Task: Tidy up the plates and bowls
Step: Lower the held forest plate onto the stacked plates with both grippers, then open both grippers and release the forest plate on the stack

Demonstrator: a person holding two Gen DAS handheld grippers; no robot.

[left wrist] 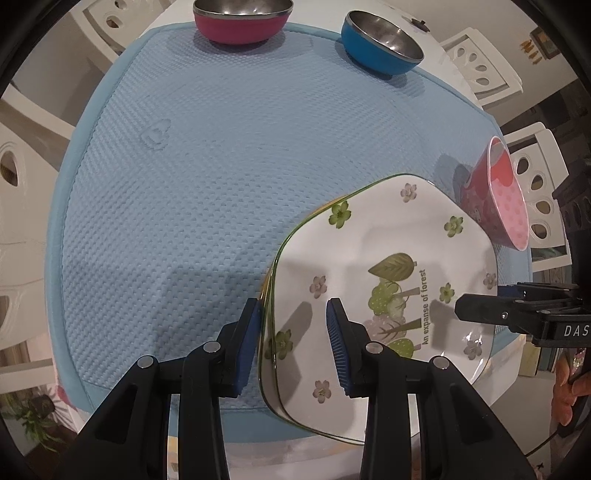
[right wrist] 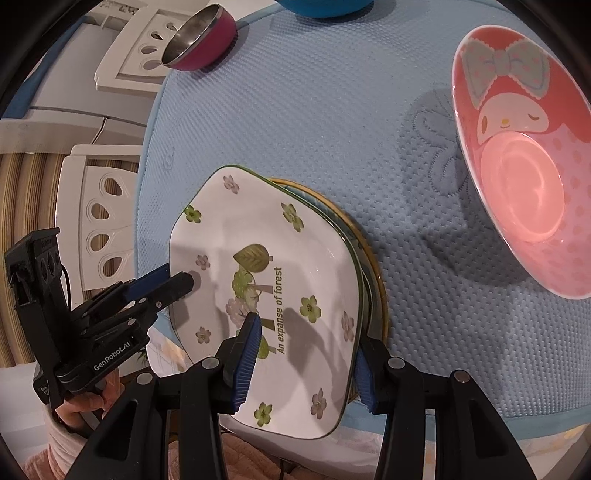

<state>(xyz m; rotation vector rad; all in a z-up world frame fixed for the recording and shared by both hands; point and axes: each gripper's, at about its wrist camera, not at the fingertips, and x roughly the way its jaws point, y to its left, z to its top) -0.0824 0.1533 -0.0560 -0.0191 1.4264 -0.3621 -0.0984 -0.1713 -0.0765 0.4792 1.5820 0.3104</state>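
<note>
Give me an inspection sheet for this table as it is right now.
Surface: blue quilted mat over a white table.
Job's things: flowered plate on top of a plate stack; pink bowl, magenta bowl and blue bowl standing apart on the mat.
Clutter: nothing seen.
Grippers: left gripper and right gripper each straddle an opposite edge of the flowered plate; whether the pads press cannot be told.
Cables: thin cable beside the table.
Surroundings: white chairs.

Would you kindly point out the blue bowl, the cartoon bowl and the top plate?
Blue bowl (left wrist: 369,44), left wrist view, outer wall.
Cartoon bowl (right wrist: 522,192), right wrist view, inner base.
Top plate (right wrist: 295,258), right wrist view, centre.
</note>
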